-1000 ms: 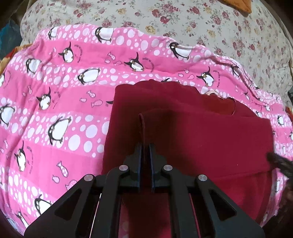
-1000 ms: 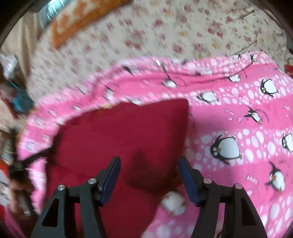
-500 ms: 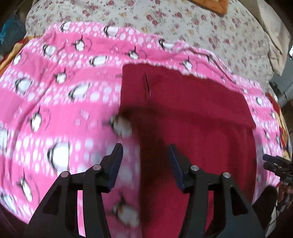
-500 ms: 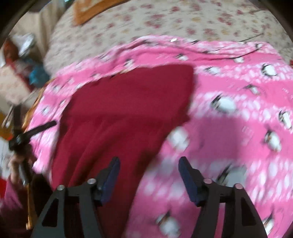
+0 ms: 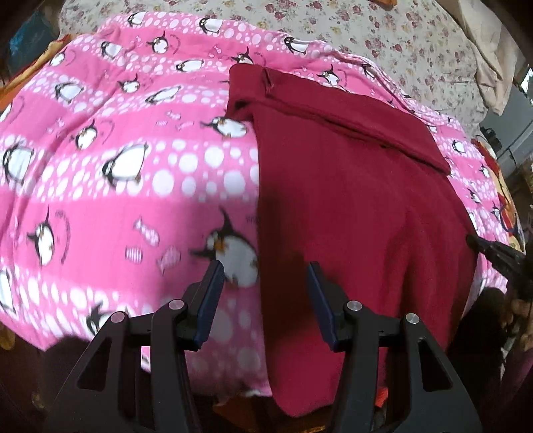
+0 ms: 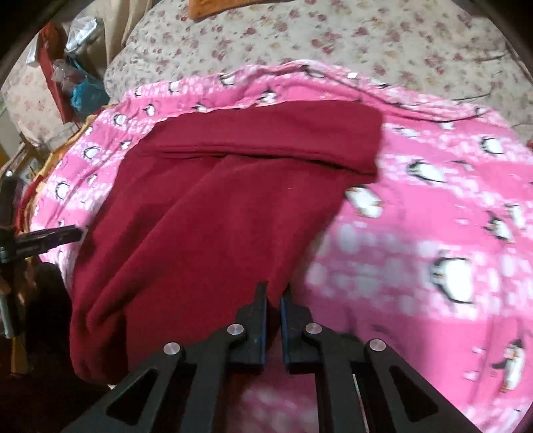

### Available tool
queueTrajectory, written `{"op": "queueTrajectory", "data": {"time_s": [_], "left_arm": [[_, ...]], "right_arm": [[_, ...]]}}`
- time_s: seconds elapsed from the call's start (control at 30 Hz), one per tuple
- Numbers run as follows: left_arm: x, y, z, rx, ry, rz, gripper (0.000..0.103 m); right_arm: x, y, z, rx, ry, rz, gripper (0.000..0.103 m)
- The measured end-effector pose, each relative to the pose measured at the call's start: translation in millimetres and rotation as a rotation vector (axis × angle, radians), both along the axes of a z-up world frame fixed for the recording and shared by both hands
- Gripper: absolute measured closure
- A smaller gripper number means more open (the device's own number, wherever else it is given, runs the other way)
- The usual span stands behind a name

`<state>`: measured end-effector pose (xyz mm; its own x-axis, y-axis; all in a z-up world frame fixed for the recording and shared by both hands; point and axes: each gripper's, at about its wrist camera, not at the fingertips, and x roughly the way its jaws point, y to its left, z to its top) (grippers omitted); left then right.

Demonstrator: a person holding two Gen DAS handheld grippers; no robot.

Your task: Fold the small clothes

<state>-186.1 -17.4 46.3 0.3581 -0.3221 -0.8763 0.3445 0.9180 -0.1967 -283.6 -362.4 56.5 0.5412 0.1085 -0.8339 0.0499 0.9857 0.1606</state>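
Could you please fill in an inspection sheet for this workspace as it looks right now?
Surface: pink penguin blanket spread over a floral bedcover.
Job's things: one dark red garment, far end folded over in a band, near end hanging over the blanket's edge.
Clutter: bags and a red box beside the bed; an orange cloth at the far edge.
Grippers: left gripper open over the garment's left edge, not pinching; right gripper shut on the garment's right edge.
Cables: thin dark cord along the blanket's far edge.
Surroundings: dim room; details unclear.
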Motion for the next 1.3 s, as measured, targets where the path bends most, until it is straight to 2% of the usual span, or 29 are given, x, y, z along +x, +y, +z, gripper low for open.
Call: {"op": "queueTrajectory", "data": {"time_s": [0.07, 0.13, 0.27, 0.3, 0.33, 0.37, 0.4, 0.53, 0.7, 1.03, 1.3], "left_arm": [[-4, 2, -6, -0.01, 0.023, 0.006, 0.052], [-8, 2, -13, -0.016, 0.059, 0.004, 0.052], [-21, 2, -15, -0.018, 0.06, -0.003, 0.052], [-23, 4, -15, -0.019, 0.061, -0.002, 0.052], [-25, 5, -17, -0.022, 0.068, 0.004, 0.052], [-28, 7, -20, -0.028, 0.08, 0.009, 0.052], [-30, 8, -21, -0.031, 0.089, 0.012, 0.052], [-41, 10, -23, -0.026, 0.1, 0.014, 0.052], [-54, 15, -34, -0.054, 0.171, 0.026, 0.052], [-67, 7, -45, -0.032, 0.204, 0.007, 0.052], [-67, -3, -53, -0.019, 0.227, 0.006, 0.052]], "right_arm": [[-7, -10, -3, -0.01, 0.011, -0.035, 0.097], [-9, -15, -8, 0.041, 0.025, -0.045, 0.097], [-21, -19, -5, 0.207, 0.024, -0.058, 0.094], [-24, -18, -8, 0.255, 0.046, -0.045, 0.084], [-28, -15, -11, 0.29, 0.074, -0.028, 0.063], [-33, -12, -15, 0.312, 0.1, -0.016, 0.052], [-40, -7, -20, 0.329, 0.125, 0.0, 0.046], [-57, 13, -30, 0.359, 0.18, 0.062, 0.046], [-65, 37, -38, 0.377, 0.203, 0.146, 0.046], [-53, 52, -62, 0.422, 0.297, 0.213, 0.046], [-46, 56, -76, 0.498, 0.328, 0.228, 0.048]]}}
